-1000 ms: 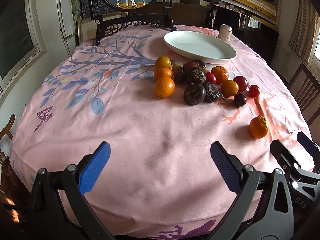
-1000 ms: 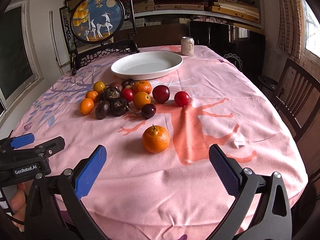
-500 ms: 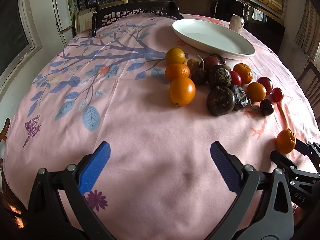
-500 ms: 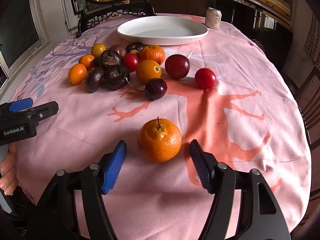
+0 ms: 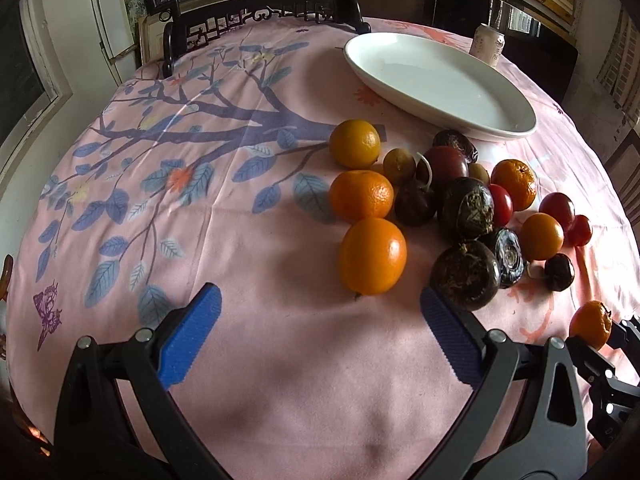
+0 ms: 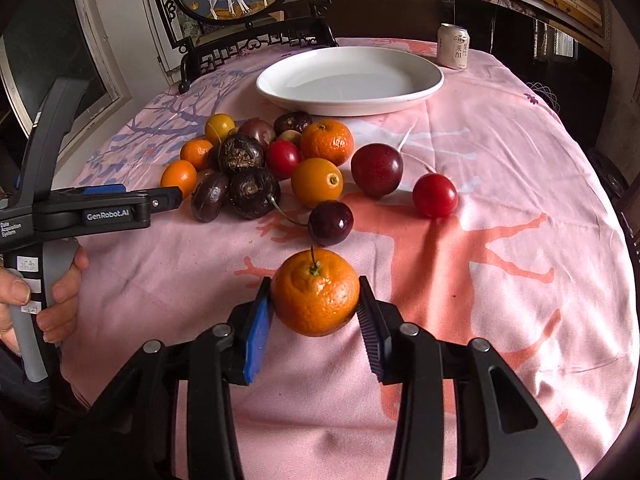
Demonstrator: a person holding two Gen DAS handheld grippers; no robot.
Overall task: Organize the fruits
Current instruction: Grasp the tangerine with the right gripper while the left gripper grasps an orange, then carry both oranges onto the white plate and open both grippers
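A stemmed tangerine (image 6: 316, 292) rests on the pink tablecloth, apart from the pile. My right gripper (image 6: 314, 292) is closing around it, and both blue pads touch its sides. The fruit pile (image 6: 272, 160) of oranges, dark wrinkled fruits, red plums and a cherry lies beyond it. An empty white plate (image 6: 348, 80) stands behind the pile. My left gripper (image 5: 320, 320) is open and empty just above the cloth. An oval orange (image 5: 372, 256) lies just ahead of its fingers. The left wrist view shows the tangerine (image 5: 590, 324) at far right, between the right gripper's fingers.
A drink can (image 6: 452, 46) stands behind the plate. A dark carved chair back (image 5: 260, 12) and a framed picture are at the table's far edge. A hand (image 6: 60, 292) holds the left gripper's handle at the left. Bare cloth lies right of the tangerine.
My right gripper has moved up to the tangerine and narrowed from wide open until its pads reach the fruit. My left gripper has moved forward toward the left side of the pile, jaws unchanged.
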